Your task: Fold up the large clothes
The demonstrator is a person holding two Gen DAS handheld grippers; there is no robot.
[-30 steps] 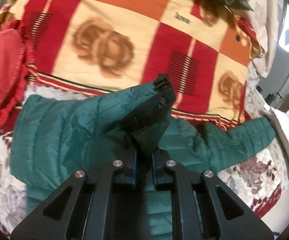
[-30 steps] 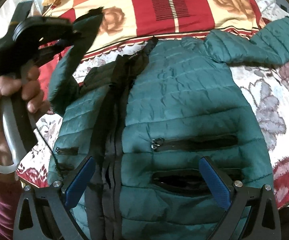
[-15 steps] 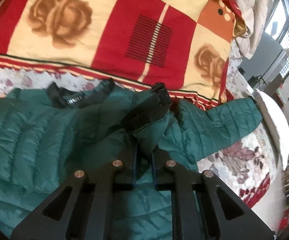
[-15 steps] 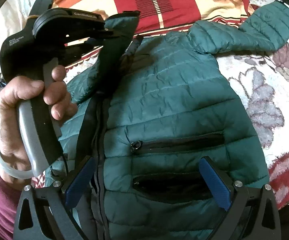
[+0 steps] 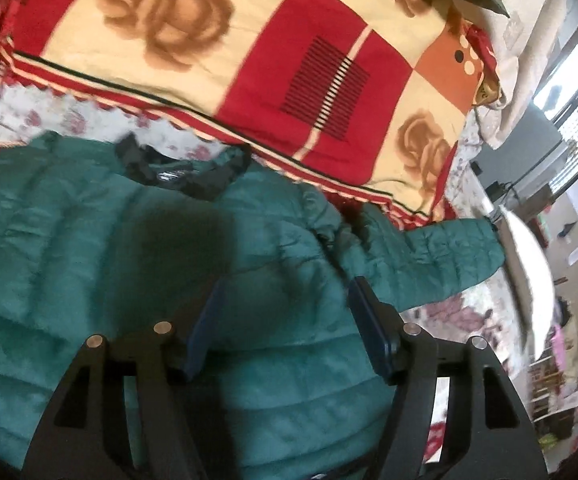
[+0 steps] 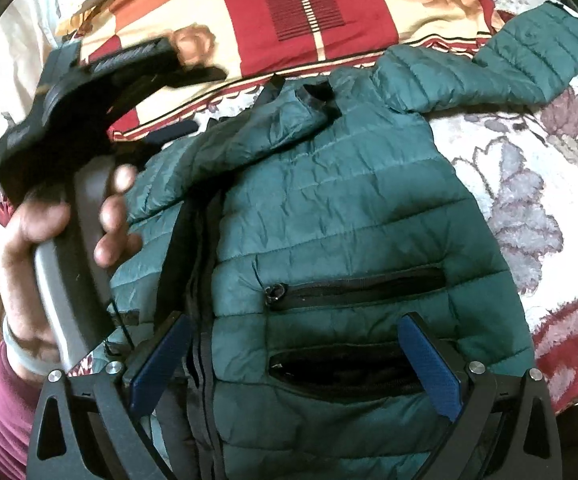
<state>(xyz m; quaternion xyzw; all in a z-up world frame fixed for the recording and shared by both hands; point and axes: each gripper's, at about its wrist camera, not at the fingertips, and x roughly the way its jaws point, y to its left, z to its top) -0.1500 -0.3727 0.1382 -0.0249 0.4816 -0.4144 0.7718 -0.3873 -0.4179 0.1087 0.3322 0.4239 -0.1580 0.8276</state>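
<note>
Jacket: the green quilted jacket [image 6: 329, 216] lies front-up on the flowered bedsheet [image 6: 529, 184], collar toward the red-and-cream blanket [image 5: 217, 40] at twelve o'clock.
Folded sleeve: one sleeve [image 6: 241, 140] lies slantwise across the chest, its black cuff [image 6: 317, 96] near the collar at about twelve o'clock in the right wrist view.
Other sleeve: the far sleeve [image 6: 529, 64] is stretched out flat toward two o'clock, not yet folded, I'd say.
Left gripper: the left gripper [image 5: 285, 320] hangs over the chest with its blue pads well apart and nothing between them; the person's hand [image 6: 61, 216] on its handle shows at nine o'clock in the right view.
Right gripper: the right gripper [image 6: 297, 360] is spread wide above the hem, over the zip pockets [image 6: 353, 288], gripping nothing.
Step in hand: probably folding the far sleeve across.
Doing it well: take it by the cuff, lay it over the first sleeve, keeping the shoulder line straight.
Caution: puffy fabric springs back, so press it flat before the body fold.
</note>
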